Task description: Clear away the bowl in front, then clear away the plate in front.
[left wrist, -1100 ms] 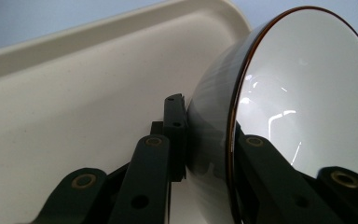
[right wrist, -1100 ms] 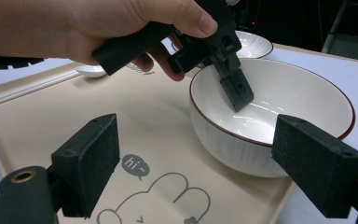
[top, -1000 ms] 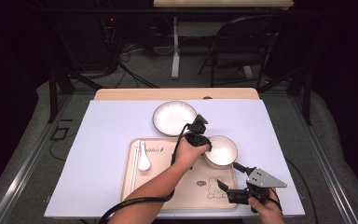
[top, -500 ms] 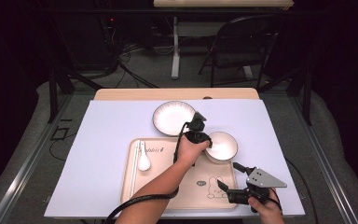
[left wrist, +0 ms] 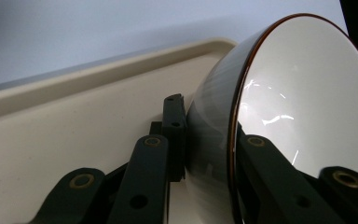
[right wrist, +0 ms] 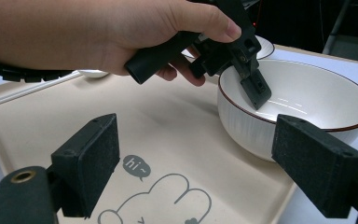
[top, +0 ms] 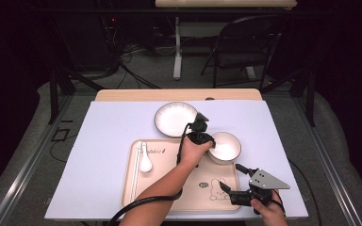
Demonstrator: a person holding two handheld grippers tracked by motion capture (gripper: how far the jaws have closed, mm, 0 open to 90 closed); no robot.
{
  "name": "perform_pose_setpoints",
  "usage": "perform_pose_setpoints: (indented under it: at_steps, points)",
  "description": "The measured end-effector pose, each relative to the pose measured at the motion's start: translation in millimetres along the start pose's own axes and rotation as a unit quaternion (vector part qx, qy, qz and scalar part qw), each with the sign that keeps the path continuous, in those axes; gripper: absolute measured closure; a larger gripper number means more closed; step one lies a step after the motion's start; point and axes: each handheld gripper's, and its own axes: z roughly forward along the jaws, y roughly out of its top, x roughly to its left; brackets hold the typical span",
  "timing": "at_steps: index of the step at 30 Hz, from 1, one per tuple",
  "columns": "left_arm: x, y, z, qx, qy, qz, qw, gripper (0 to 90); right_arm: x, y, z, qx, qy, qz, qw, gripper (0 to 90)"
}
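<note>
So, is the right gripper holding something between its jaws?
No, in the right gripper view the right gripper stands open over the tray, with nothing between its jaws.

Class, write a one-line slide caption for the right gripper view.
Left gripper clamps the white bowl's rim on the tray.

Dark room, lit mainly over the surface [top: 122, 188], pale lavender with a wooden edge at 12 o'clock. Grey carpet [top: 56, 94] around it, fading into black toward the walls. Folding chair [top: 245, 52] at 1 o'clock, dark and set well apart from the surface. Second table [top: 226, 3] along the far edge at 12 o'clock, resting on a white leg [top: 176, 47]. Black cables [top: 132, 70] tangled across the floor at 11 o'clock. Metal rails [top: 23, 169] at 9 and 3 o'clock.
</note>
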Motion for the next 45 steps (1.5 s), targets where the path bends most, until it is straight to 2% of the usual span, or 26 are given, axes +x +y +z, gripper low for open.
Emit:
perform_pose_setpoints:
  at_steps: [1,4,8,11,13,14,15,16,17,21,22,23,26,27,33,38,45]
  points:
    - [0.3,-0.1,0.0,-0.003,-0.001,0.0,1.0,79.1,-0.1,0.0,0.0,0.0,0.0,0.0,1.0,14.4]
    - [3.2,-0.6,-0.6,-0.01,-0.026,-0.004,0.9996,72.7,-0.4,0.0,-0.5,-0.001,-0.001,0.0,1.0,14.3]
    - [3.7,-1.1,-2.2,-0.013,-0.03,-0.001,0.9995,64.9,-0.6,-0.2,0.0,0.0,-0.001,0.001,1.0,14.3]
    - [4.9,-1.2,-5.3,-0.017,-0.045,-0.003,0.9988,58.1,-0.5,-0.2,0.3,0.001,-0.001,0.001,1.0,14.3]
    - [5.2,-0.9,-8.3,-0.021,-0.047,0.001,0.9987,54.1,-0.6,-0.3,0.4,0.001,-0.001,0.001,1.0,14.4]
    - [5.7,-1.1,-9.7,-0.026,-0.048,0.01,0.9985,54.1,-0.8,-0.3,0.6,0.001,-0.001,0.002,1.0,14.4]
    - [5.2,-1.4,-10.8,-0.032,-0.046,0.013,0.9984,52.6,-0.9,-0.3,0.7,0.001,-0.001,0.003,1.0,14.4]
    - [4.7,-1.2,-15.0,-0.036,-0.043,0.028,0.998,50.0,-1.2,-0.5,0.9,0.001,-0.001,0.003,1.0,14.4]
    - [4.7,-1.2,-15.0,-0.036,-0.043,0.028,0.998,48.9,-1.2,-0.5,0.9,0.001,-0.001,0.003,1.0,14.4]
    - [2.4,-1.6,-25.7,-0.053,-0.035,0.063,0.996,45.8,-1.3,-0.6,0.4,0.001,-0.002,0.004,1.0,14.4]
    - [1.6,-2.1,-30.8,-0.062,-0.028,0.078,0.9946,43.8,-1.5,-0.5,-0.2,0.0,-0.002,0.006,1.0,14.4]
    - [1.6,-2.1,-30.8,-0.062,-0.028,0.078,0.9946,43.3,-1.5,-0.5,-0.2,0.0,-0.002,0.006,1.0,14.4]
    - [1.8,-2.8,-39.3,-0.074,-0.016,0.1,0.9921,42.2,-1.8,-0.5,-0.1,0.0,-0.003,0.006,1.0,14.3]
    - [2.8,-3.4,-44.2,-0.082,-0.006,0.107,0.9909,41.2,-1.7,-0.5,0.2,0.001,-0.004,0.005,1.0,14.4]
    - [2.9,-4.8,-56.6,-0.092,0.0,0.122,0.9883,38.1,-1.7,-0.8,0.2,0.001,-0.005,0.004,1.0,14.3]
    - [4.6,-4.2,-71.3,-0.108,0.009,0.144,0.9836,36.1,-2.1,-0.8,0.1,0.001,-0.006,0.006,1.0,14.4]
    - [14.2,-2.3,-89.5,-0.118,0.026,0.138,0.983,35.1,-2.1,-1.1,-0.2,0.003,-0.007,0.005,1.0,14.4]
